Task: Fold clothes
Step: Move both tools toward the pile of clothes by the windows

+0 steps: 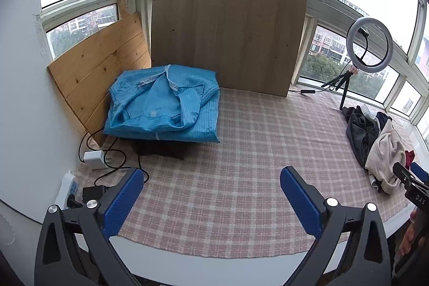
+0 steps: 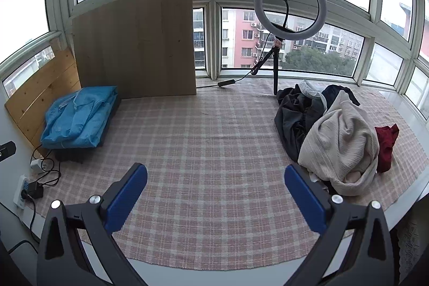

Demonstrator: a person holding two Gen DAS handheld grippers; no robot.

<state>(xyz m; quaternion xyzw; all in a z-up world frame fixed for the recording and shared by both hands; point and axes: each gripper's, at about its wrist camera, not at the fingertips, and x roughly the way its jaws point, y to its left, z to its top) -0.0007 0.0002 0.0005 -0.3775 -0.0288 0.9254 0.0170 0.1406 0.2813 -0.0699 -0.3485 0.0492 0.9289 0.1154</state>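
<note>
The left claw (image 1: 211,199) hangs wide open over the near edge of the tabletop (image 1: 241,178), and its blue pads hold nothing. The right claw (image 2: 215,196) is wide open too, with nothing between its pads. Both hover above a pink checked cloth (image 2: 201,138) that covers the tabletop.

At the near left corner lie a white power strip (image 1: 67,186), a black plug and a white charger (image 1: 93,159) with tangled black wires. In the left view, the right claw's black frame pokes in at the right edge, and part of a hand shows there, blurry and cut off.

Along the right edge sits the pile of clothes (image 2: 329,136) not yet folded. A cream sweater (image 2: 340,149) is on top, dark clothes (image 2: 292,114) lie behind it, and a red piece (image 2: 386,146) peeks out on the far side. How many clothes are in the pile is hard to tell.

At the far left, a folded blue shirt (image 1: 163,103) rests on something dark (image 1: 161,149) that is mostly hidden under it. Wooden boards (image 1: 225,36) lean against the windows behind the shirt. Near the far right stands a ring light (image 2: 289,4) on a small tripod, with its wire running along the far edge.
</note>
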